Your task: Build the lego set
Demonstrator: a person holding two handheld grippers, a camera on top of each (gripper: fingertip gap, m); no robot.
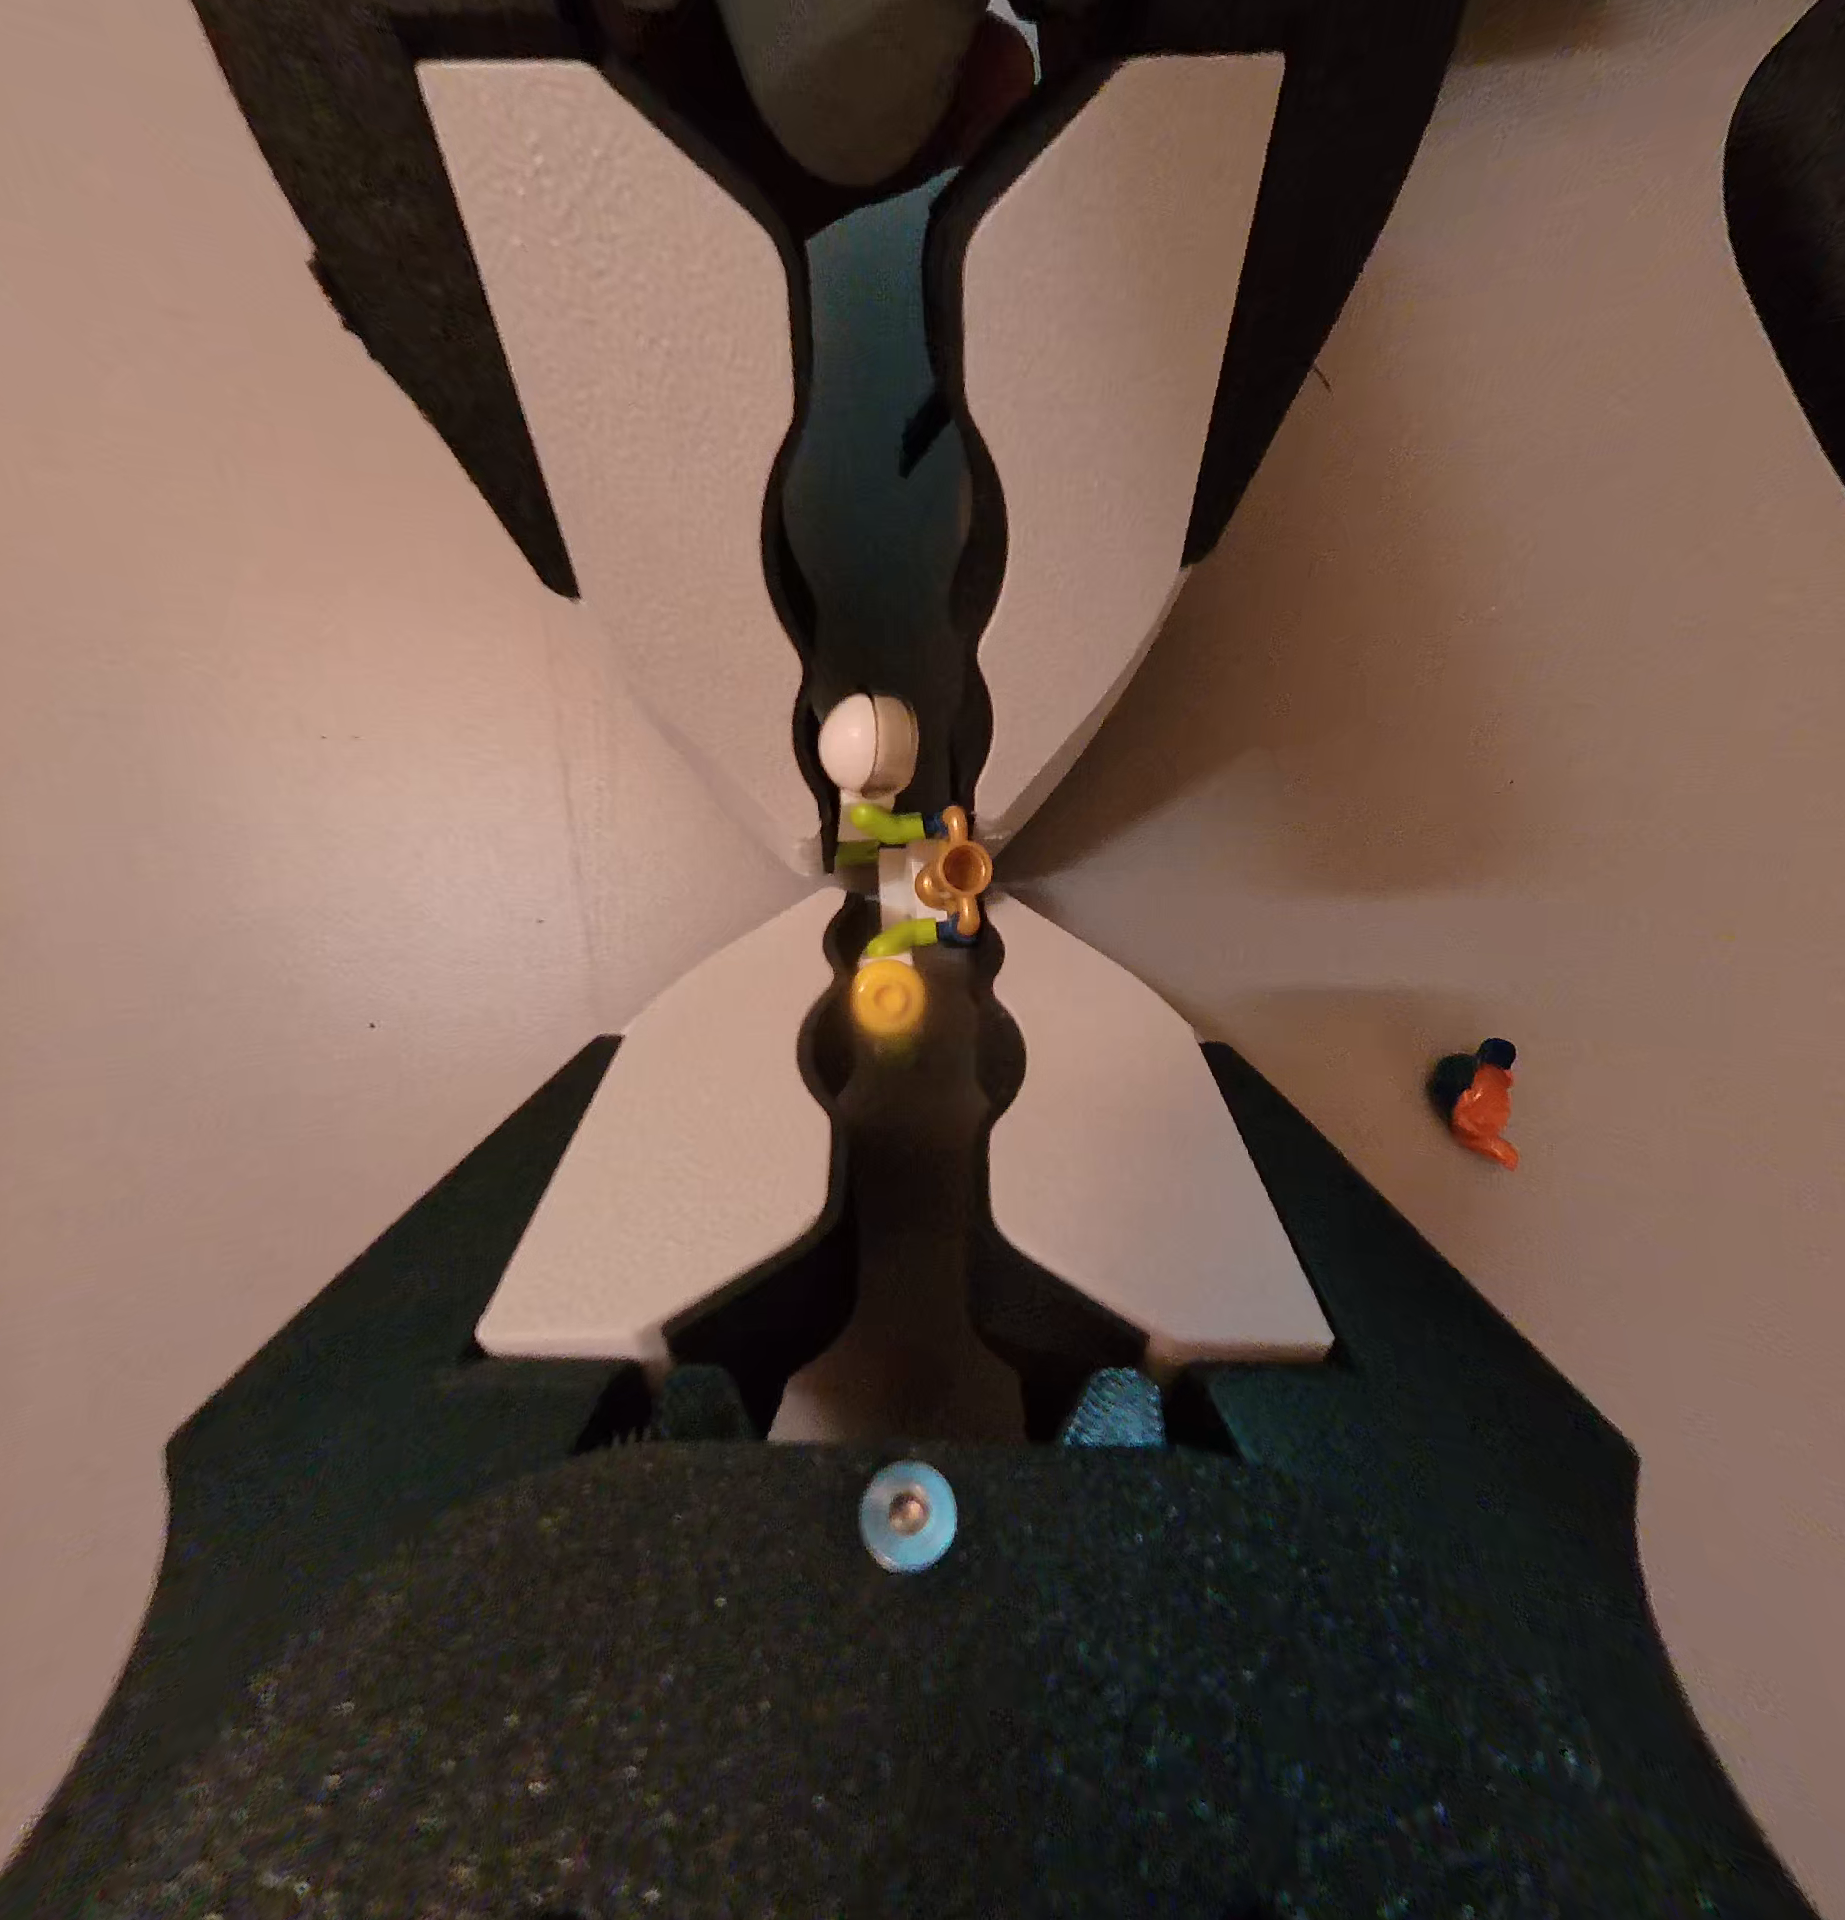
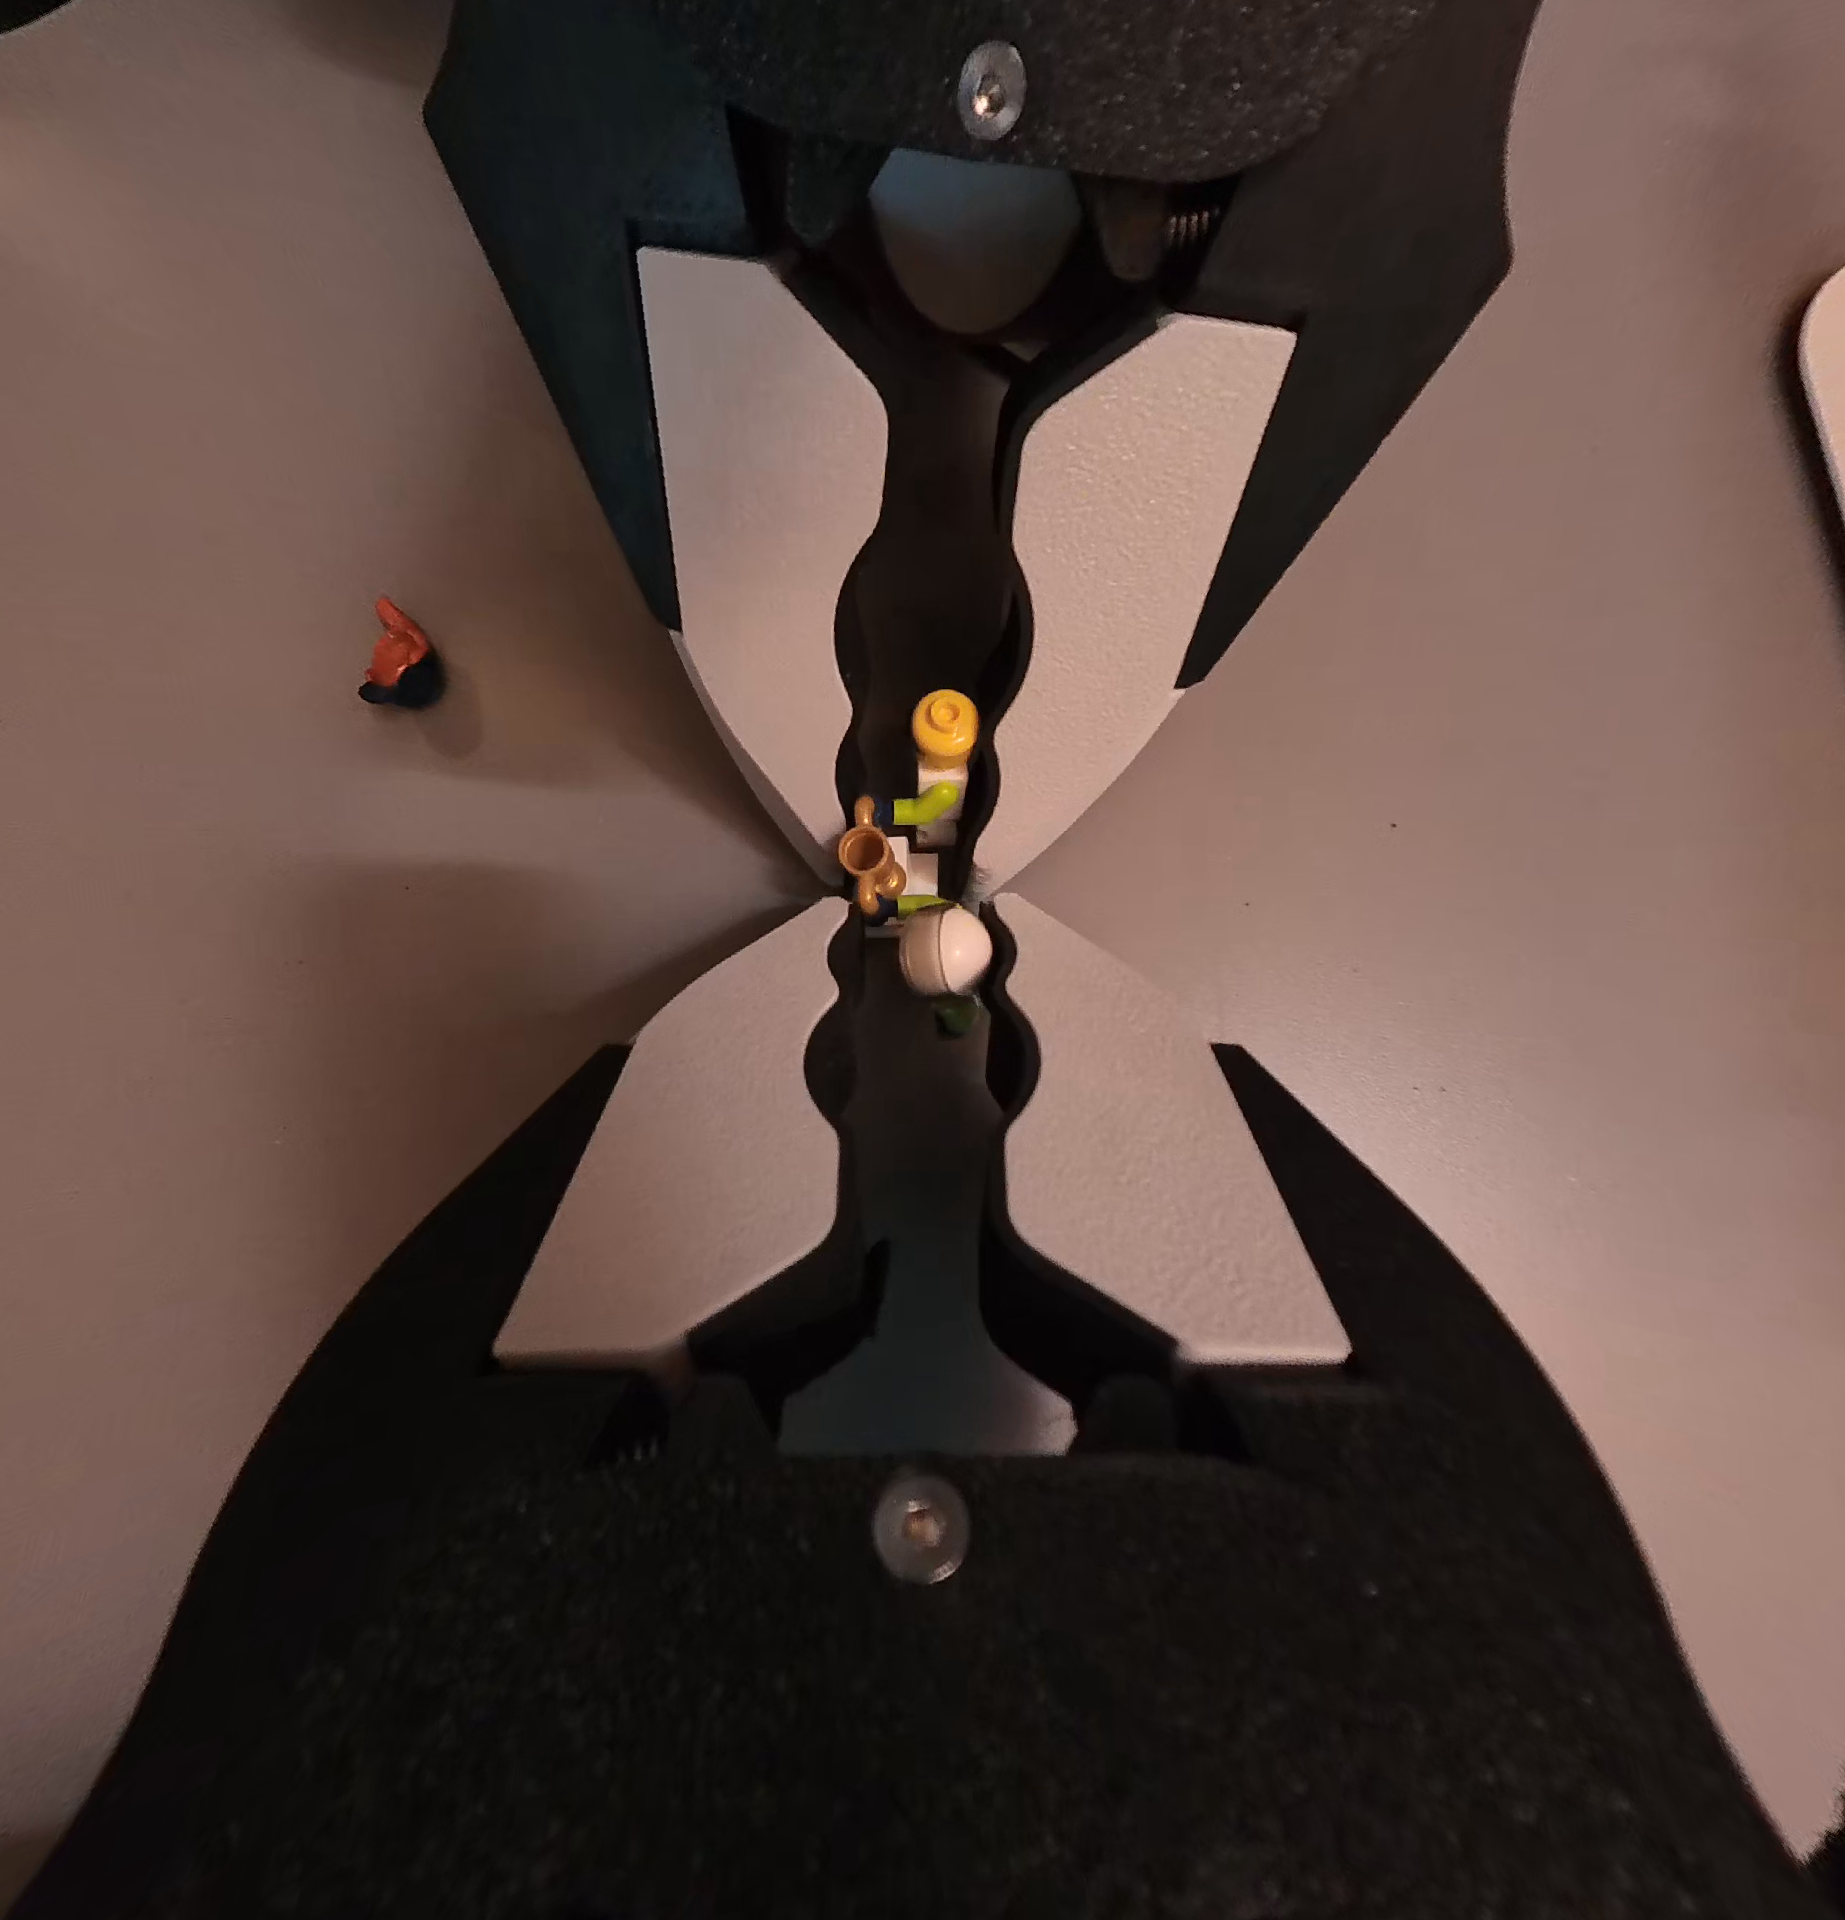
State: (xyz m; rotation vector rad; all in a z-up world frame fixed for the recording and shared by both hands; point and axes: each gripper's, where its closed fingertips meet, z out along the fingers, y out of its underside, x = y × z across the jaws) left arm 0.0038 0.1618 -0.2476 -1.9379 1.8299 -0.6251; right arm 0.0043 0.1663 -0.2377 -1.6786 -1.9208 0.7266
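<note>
- Minifigure (image 1: pixel 900 881) with a yellow head (image 1: pixel 887 1003), white torso and lime-green arms sits where the two grippers meet tip to tip, lifted above the pale table (image 1: pixel 222 831).
- Left gripper (image 1: pixel 902 904) is closed to a narrow slot; its dark inner pads press on the minifigure at the head end, and the yellow head lies between its fingers.
- Right gripper (image 2: pixel 913 914) is drawn in just as tight, and a white rounded piece (image 2: pixel 944 951) sits pinched between its fingers near the tips. A bit of lime green shows just behind that piece; whether it belongs to the figure cannot be told.
- Gold cup (image 1: pixel 954 868) is the only vessel close by. It sits in the figure's dark blue hands and sticks out sideways from the slot, its open mouth in plain view of both cameras.
- Orange and dark blue loose piece (image 1: pixel 1479 1101) lies on the table, well apart from the grippers.
- Pale flat thing with a rounded corner (image 2: pixel 1843 468) shows at the edge of the right wrist view; what it is, or what it holds, cannot be told.
</note>
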